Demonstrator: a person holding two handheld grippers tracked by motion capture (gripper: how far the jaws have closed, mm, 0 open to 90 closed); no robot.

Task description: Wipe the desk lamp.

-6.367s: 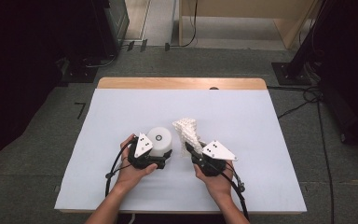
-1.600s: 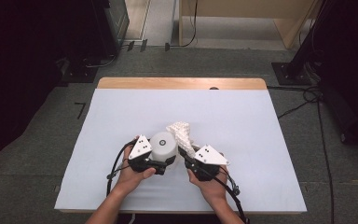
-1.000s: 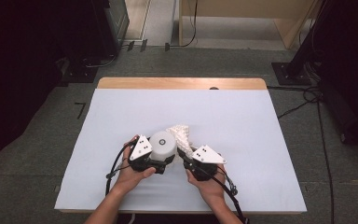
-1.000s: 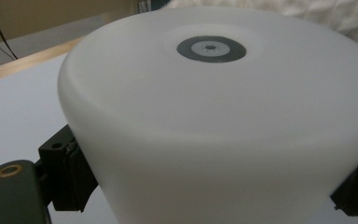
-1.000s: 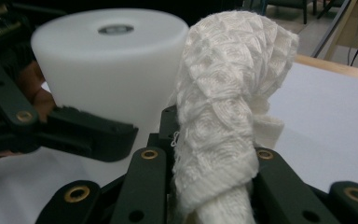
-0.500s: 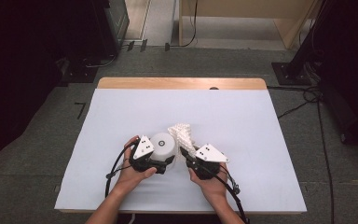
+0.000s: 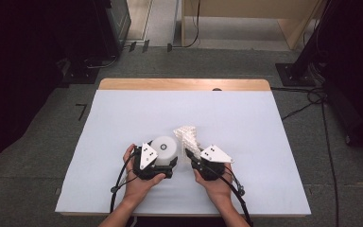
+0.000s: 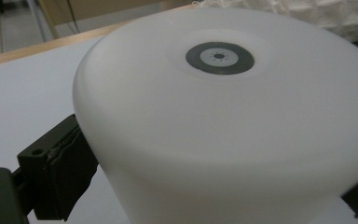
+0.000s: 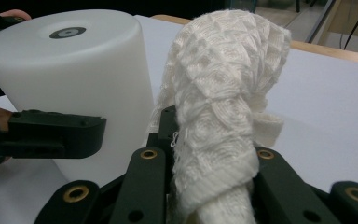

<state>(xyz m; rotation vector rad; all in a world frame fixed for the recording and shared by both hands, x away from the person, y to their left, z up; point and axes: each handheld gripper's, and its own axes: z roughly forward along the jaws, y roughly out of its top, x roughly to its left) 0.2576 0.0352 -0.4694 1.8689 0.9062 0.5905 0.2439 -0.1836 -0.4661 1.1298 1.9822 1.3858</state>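
I'm reading the left gripper (image 7: 163, 165) as letting go: its jaws have just been opening around the white, smooth plastic cylinder with a small grey disc on its top (image 7: 164, 149). In the left gripper view the one pad (image 8: 63, 179) I can see sits at the cylinder's (image 8: 223, 130) lower left wall; I can't tell whether there is still contact or a hair of gap. In the right gripper view the other left jaw is lying along the cylinder's (image 9: 70, 79) near side. The cylinder is standing upright on the pale blue-white table cover (image 7: 123, 118), so my call is that the cylinder is parked and the left hand is getting freed.

The right gripper (image 7: 196, 160) is clenched on the cream, diamond-textured knitted cloth (image 7: 188, 139). The bunched lower end is pinched between the jaws and the rest is rising up and away toward the far side, folded over at the top (image 9: 223, 93).

The cloth is sitting just right of the cylinder, very close; contact unclear. Both are in the near centre of the table, directly beyond my two hands. Far half of the cover is bare up to the wooden table edge (image 7: 184, 84).
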